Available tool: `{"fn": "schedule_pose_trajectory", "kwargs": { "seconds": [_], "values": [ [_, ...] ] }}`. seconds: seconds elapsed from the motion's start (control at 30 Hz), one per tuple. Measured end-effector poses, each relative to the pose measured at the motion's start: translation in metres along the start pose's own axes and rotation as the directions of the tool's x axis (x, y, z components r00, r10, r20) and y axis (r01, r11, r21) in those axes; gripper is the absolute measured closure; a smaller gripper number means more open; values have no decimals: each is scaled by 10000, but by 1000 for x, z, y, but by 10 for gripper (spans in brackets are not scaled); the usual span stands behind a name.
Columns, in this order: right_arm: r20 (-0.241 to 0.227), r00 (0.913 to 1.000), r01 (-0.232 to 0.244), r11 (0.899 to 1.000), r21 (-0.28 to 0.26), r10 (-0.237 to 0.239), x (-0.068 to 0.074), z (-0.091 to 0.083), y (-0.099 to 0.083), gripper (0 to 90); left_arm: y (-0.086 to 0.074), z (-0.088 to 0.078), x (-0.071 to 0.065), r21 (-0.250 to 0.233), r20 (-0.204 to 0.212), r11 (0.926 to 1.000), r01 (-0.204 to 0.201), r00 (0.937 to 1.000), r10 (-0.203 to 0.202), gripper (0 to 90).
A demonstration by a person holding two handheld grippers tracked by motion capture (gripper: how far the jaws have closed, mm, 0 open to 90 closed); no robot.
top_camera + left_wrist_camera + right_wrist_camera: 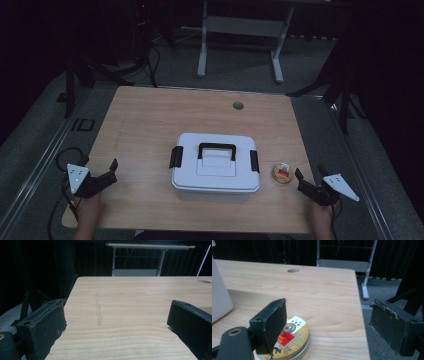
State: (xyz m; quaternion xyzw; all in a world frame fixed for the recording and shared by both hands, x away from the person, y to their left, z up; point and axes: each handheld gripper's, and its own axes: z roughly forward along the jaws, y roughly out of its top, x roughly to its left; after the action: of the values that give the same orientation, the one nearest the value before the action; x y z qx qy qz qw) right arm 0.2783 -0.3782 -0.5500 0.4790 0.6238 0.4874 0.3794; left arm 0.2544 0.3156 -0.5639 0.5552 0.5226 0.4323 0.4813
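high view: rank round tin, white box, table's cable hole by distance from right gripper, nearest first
From the right gripper, at the table's near right corner:
1. Round tin: just left of its jaws, near the right edge.
2. White box: beyond the tin to the left, mid-table, lid shut, handle lying flat.
3. Cable hole: far side of the table, past the box.

Both grippers' jaws wide apart

Dark room, grey floor (35,135), white desk frame (240,30)
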Motion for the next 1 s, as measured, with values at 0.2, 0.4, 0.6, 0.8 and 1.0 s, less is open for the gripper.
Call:
{"fn": "schedule_pose_trajectory", "kwargs": {
  "seconds": [0.2,0.4,0.6,0.8,1.0],
  "values": [
    [-199,9997,-152,9999,13,152,-2,0,-1,139,1,2,0,408,192,9991,66,9998,-74,10],
    [-437,9984,-359,9993,61,361,-3,0,-1,139,3,3,3,1097,717,9933,369,9964,-450,10],
    [-656,9965,-509,9986,159,519,-4,1,-2,139,5,9,9,2499,1824,9682,103,9815,-575,10],
    [-776,9960,-426,9987,281,447,-3,2,-2,139,7,14,13,3392,2682,9398,-403,9618,-556,10],
    [-840,9956,-371,9986,387,403,-3,3,-2,139,10,23,11,4479,3924,8715,-1996,9198,90,10]
  ]
}}
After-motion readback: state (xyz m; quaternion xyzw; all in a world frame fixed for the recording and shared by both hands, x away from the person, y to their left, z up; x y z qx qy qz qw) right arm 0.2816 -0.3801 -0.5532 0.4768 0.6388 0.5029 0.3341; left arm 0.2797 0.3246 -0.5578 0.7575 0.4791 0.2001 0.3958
